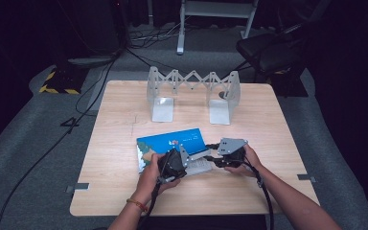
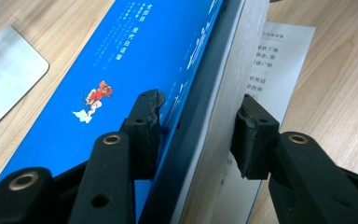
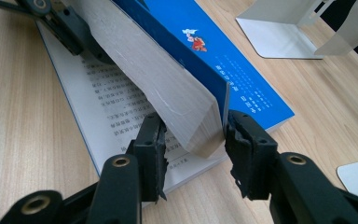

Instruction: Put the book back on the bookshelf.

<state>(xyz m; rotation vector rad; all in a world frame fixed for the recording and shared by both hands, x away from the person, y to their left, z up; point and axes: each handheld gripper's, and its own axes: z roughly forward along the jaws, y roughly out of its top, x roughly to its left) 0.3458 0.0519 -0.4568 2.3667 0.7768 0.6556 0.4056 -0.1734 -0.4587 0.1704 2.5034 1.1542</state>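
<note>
Near the front-middle of the pale wood-grain table lies a blue book, partly open, with wide bare board to its left, its right and behind it as far as a folding metal bookend rack standing near the far edge. Left gripper set astride the lifted part of the book: one black pad lying on the glossy blue cover, the other just beside the grey-white edge of the page block, apparently a sliver apart (contact hard to judge from this angle), so not plainly clamped. Right gripper straddling the lifted corner of the same page block at the book's other end, jaws nearly together, the right pad against the cover's thin edge, the left pad at the paper, seemingly pinching that corner. Beneath the raised pages, a flat white printed page resting on the table, lines of small dark text across it. Cover smooth and shiny, bright blue, with a small red-and-white cartoon figure and columns of white lettering; page block matte, finely striated, with a sharp angular corner. Gripper pads rubbery, black, chipped and ragged along the edges; jaw arms hard black with brass-coloured rivets. Flat brushed-metal foot of the rack, rounded at the corner, lying on the wood near the book's cover side. Both hands close together at the book's near edge in the high view.
</note>
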